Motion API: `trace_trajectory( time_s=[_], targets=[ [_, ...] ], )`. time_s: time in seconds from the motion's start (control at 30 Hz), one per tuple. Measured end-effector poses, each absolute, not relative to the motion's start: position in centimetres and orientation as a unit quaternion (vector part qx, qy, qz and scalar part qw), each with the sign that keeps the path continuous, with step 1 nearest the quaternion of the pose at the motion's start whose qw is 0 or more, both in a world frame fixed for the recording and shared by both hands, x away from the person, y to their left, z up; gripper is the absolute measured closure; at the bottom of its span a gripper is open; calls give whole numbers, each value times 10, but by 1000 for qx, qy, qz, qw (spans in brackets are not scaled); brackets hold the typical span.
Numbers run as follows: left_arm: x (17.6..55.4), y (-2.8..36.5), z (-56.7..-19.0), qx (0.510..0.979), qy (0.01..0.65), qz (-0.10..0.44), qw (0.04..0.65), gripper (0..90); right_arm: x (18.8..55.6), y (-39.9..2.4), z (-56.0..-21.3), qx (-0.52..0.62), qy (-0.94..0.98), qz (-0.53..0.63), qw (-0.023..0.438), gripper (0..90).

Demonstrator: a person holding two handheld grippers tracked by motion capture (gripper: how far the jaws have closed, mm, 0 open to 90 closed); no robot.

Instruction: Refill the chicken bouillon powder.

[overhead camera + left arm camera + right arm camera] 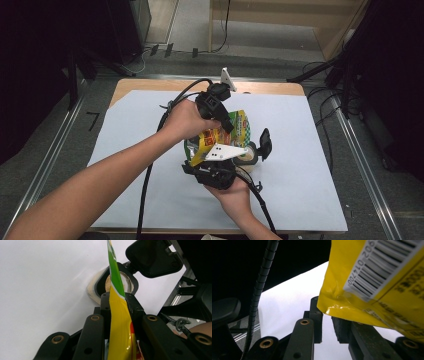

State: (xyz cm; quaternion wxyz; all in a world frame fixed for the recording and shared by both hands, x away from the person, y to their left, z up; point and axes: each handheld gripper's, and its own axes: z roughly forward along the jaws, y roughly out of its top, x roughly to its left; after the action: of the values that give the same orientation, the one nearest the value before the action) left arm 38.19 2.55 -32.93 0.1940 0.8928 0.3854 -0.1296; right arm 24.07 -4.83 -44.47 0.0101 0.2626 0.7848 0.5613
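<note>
**Pouch held over an open jar**

Here a yellow and green pouch [220, 137] hangs above the white sheet [125, 150], just over an open jar [247, 154] with a black flip lid [264, 142]. The left gripper [119, 302] pinches the pouch's edge flat between its jaws. The right gripper [327, 323] sits under the pouch's corner with a gap between its jaws, clamping nothing. Tan contents show inside the jar mouth.

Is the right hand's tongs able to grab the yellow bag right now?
Probably yes. The right tongs are open, and the yellow bag's bottom corner hangs just above the gap with nothing between. The left tongs hold the bag up over the open jar.
</note>
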Motion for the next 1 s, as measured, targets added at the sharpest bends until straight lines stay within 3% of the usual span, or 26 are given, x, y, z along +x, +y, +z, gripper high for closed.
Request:
trace_trajectory(
  time_s=[1.0],
  targets=[
    [383, 29, -330, 888, 393, -129, 201, 795, 244, -46, -444, 258, 787, 560, 5, 802]
  ],
)
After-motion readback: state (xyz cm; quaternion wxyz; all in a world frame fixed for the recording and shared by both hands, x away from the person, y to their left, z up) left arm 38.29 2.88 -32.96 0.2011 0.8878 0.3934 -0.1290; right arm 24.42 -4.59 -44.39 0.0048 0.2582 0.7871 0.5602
